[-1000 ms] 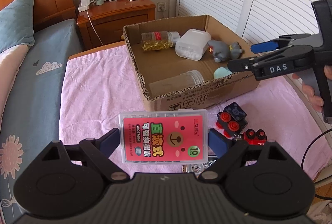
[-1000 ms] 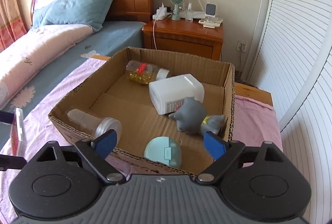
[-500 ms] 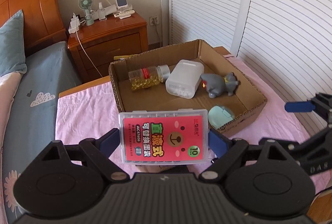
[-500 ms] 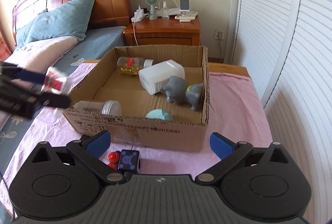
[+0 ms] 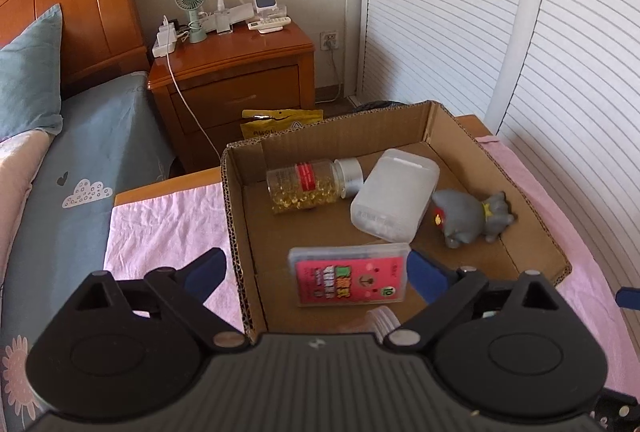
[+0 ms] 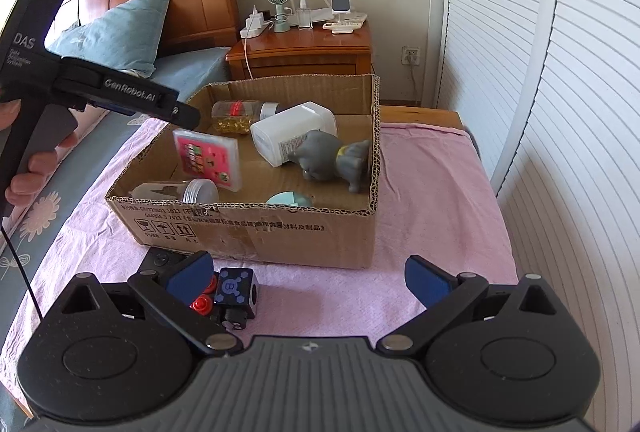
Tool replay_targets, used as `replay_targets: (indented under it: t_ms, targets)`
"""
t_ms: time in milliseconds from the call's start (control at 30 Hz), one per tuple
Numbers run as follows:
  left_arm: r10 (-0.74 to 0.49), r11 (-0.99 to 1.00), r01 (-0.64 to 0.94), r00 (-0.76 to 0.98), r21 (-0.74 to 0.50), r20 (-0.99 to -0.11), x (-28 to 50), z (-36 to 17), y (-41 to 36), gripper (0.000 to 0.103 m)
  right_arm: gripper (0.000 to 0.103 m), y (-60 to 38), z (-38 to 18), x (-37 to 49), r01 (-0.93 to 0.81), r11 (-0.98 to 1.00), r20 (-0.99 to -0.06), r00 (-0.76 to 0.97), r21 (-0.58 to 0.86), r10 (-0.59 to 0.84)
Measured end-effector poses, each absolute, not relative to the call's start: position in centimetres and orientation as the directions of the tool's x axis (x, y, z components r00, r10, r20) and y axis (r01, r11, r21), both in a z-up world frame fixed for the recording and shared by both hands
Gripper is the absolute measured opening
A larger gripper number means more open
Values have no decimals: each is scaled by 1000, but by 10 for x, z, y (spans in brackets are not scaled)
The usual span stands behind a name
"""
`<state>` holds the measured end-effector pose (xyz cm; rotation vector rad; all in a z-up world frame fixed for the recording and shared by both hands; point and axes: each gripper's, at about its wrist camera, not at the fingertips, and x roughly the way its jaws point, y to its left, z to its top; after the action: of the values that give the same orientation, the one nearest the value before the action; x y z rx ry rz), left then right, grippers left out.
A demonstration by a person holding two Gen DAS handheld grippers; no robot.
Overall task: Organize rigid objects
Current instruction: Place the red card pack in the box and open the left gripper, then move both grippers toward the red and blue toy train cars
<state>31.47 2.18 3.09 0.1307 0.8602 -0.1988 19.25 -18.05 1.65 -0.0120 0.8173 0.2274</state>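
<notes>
My left gripper (image 5: 316, 270) hangs over the near left part of the cardboard box (image 5: 236, 212), and its jaws are opening. The clear case with the pink label (image 5: 348, 274) lies tilted between them; the left pad stands well clear of it. In the right wrist view the case (image 6: 208, 158) is under the left gripper (image 6: 180, 114), inside the box (image 6: 256, 228). My right gripper (image 6: 310, 274) is open and empty over the pink cloth in front of the box. A black and red toy (image 6: 234, 292) sits by its left finger.
Inside the box lie a capsule bottle (image 5: 308, 186), a white container (image 5: 394, 202), a grey toy animal (image 5: 468, 220), a silver-lidded jar (image 6: 188, 190) and a teal round case (image 6: 288, 199). A wooden nightstand (image 5: 240, 72) stands behind, the bed at left, louvred doors at right.
The left gripper carried the pink case from in front of the box to over it, and its jaws widened off the case. The right gripper drew back from the box and opened wider.
</notes>
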Motion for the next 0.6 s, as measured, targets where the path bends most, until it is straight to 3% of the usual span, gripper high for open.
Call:
replay_targets:
  t_ms: [400,600]
  targets:
    - [-77,976,200,676,81,-733,244,42,38,102,103,-183,22,177,-197,975,-712,670,101,210]
    - [-105,979,200,684,46,-722,214,38,40,102,103,-181,10,167,-262,958,-700,663,114,264]
